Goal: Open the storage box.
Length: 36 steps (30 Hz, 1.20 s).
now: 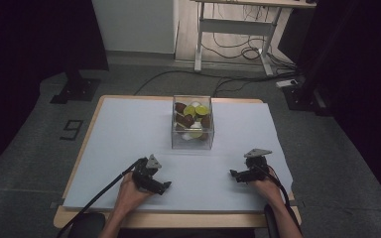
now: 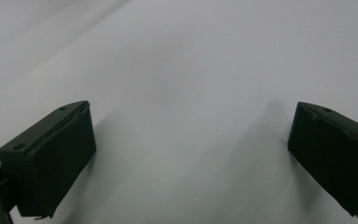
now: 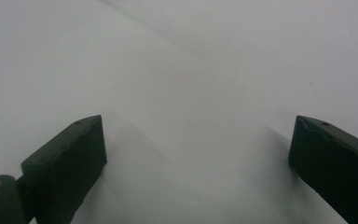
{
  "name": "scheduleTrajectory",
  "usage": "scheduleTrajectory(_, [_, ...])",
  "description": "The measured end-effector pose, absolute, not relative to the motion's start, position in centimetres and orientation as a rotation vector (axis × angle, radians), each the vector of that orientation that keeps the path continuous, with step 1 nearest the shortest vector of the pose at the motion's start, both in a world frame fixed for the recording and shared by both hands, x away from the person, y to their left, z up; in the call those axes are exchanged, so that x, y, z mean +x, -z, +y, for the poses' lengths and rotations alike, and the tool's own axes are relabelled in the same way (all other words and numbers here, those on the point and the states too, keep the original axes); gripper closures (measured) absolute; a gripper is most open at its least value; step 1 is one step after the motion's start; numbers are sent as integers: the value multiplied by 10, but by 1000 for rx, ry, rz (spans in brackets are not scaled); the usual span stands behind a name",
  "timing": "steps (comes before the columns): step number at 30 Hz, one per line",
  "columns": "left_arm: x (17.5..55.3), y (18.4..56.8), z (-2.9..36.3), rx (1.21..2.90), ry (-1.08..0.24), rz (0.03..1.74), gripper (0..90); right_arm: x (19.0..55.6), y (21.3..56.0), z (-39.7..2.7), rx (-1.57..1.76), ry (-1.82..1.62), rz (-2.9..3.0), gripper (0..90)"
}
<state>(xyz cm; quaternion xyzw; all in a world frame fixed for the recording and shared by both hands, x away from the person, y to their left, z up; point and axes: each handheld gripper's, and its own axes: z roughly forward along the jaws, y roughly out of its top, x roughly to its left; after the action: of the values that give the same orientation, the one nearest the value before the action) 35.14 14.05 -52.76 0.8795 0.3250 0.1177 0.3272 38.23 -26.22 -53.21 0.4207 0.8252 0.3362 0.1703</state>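
- Clear box (image 1: 192, 130) of brown and green pieces is seen mid-table, ahead of and between both grippers.
- Left gripper (image 1: 164, 187) and right gripper (image 1: 234, 174) are held with jaws spread, empty, roughly equally distant.
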Motion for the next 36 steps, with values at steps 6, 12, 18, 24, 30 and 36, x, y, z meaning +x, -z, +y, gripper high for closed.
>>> scheduleTrajectory(6, [351,526,139,2315,-309,859,7,381,530,-260,1184,-958,2375,56])
scheduleTrajectory(12, [352,523,139,2312,-312,862,26,379,523,-260,1189,-981,2378,56])
scheduleTrajectory(18, [353,514,143,2268,-307,852,81,377,517,-257,1166,-975,2383,56])
scheduleTrajectory(24, [355,505,142,2291,-323,816,135,376,512,-255,1149,-994,2379,47])
scheduleTrajectory(30, [359,495,144,2275,-337,808,154,375,508,-253,1138,-1028,2378,44])
scheduleTrajectory(36, [362,489,143,2249,-323,803,173,375,502,-249,1135,-1044,2359,46])
